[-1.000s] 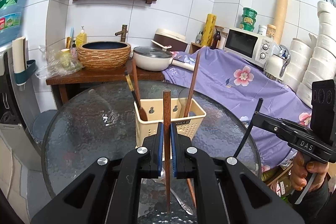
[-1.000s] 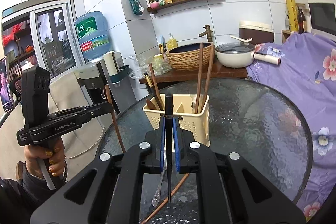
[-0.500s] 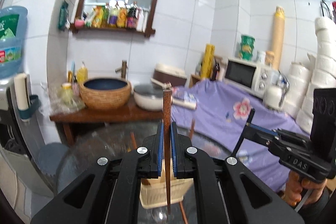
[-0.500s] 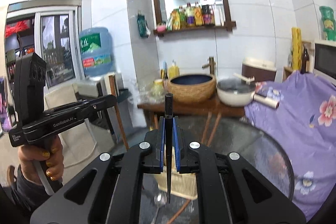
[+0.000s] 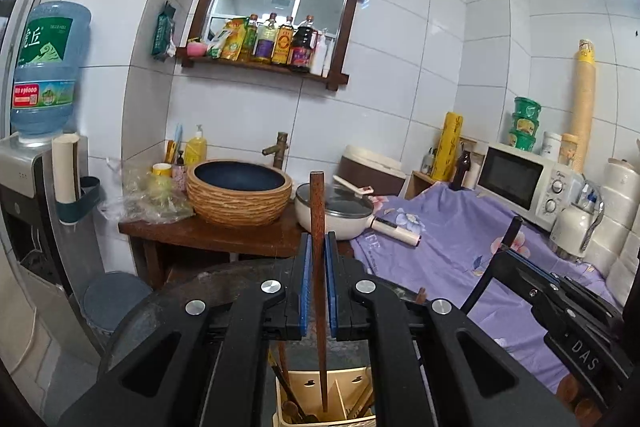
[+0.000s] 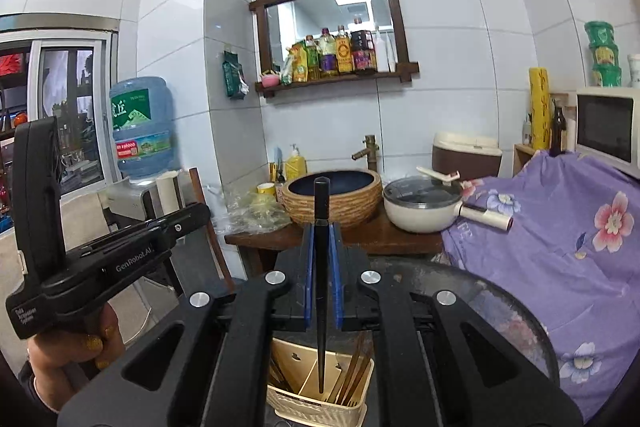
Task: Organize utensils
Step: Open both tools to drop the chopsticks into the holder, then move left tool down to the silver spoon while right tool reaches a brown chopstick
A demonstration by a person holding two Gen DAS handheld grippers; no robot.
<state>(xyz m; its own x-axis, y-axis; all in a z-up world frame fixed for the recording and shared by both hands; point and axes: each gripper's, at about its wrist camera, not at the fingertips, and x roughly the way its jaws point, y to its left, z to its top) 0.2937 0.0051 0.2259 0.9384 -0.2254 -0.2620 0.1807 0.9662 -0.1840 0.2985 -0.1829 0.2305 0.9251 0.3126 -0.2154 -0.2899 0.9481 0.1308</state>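
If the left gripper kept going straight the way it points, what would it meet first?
Probably the pan on the wooden counter beyond the glass table; depth is unclear. The left gripper holds a brown chopstick.

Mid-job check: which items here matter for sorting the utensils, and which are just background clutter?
In play: brown chopstick in left gripper; black chopstick in right gripper; cream utensil basket.

Clutter: pan, woven basin, microwave, water jug.

White tiled walls (image 5: 400,115), wood-framed mirror shelf (image 5: 276,23) — round glass table (image 6: 500,303), water dispenser (image 5: 24,195).
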